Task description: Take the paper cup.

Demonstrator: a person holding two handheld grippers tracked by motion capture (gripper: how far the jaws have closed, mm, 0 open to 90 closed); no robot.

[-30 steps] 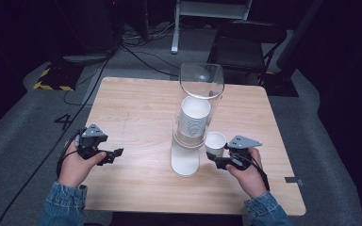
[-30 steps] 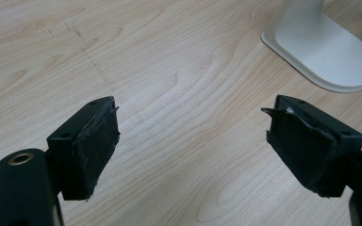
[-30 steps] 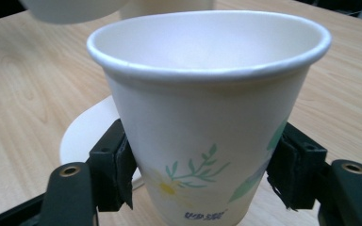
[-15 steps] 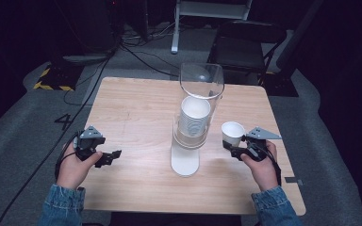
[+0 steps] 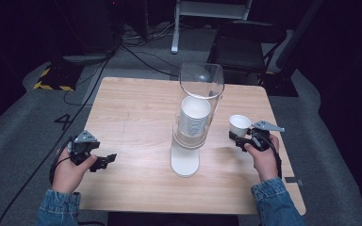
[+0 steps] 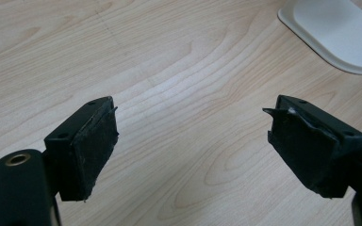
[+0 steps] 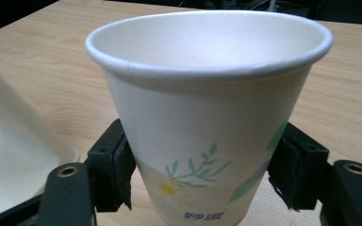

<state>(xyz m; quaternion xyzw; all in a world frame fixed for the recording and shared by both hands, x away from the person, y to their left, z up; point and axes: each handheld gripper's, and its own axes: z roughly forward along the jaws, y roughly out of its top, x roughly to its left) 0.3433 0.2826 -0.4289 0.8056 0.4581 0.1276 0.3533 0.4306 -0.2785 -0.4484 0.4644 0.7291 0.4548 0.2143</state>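
Observation:
A white paper cup [image 5: 239,125] [image 7: 207,122] with a flower print stands upright between the jaws of my right gripper [image 5: 241,140] [image 7: 202,176], which is shut on its lower part, to the right of the dispenser. The cup dispenser [image 5: 195,117] is a clear tube on a white base [image 5: 185,162] with a stack of white cups [image 5: 194,115] inside. My left gripper [image 5: 104,160] [image 6: 193,155] hovers low over the bare wood at the table's left front, jaws wide open with nothing between them. The white base's edge [image 6: 334,33] shows at its top right.
The wooden table [image 5: 132,108] has open room on its left half and behind the dispenser. A black chair [image 5: 245,47] and a metal stand [image 5: 207,14] sit beyond the far edge. Cables [image 5: 136,52] run over the grey floor.
My right gripper has carried the paper cup away from the dispenser's foot, to the right and slightly farther back. The left gripper has stayed about where it was.

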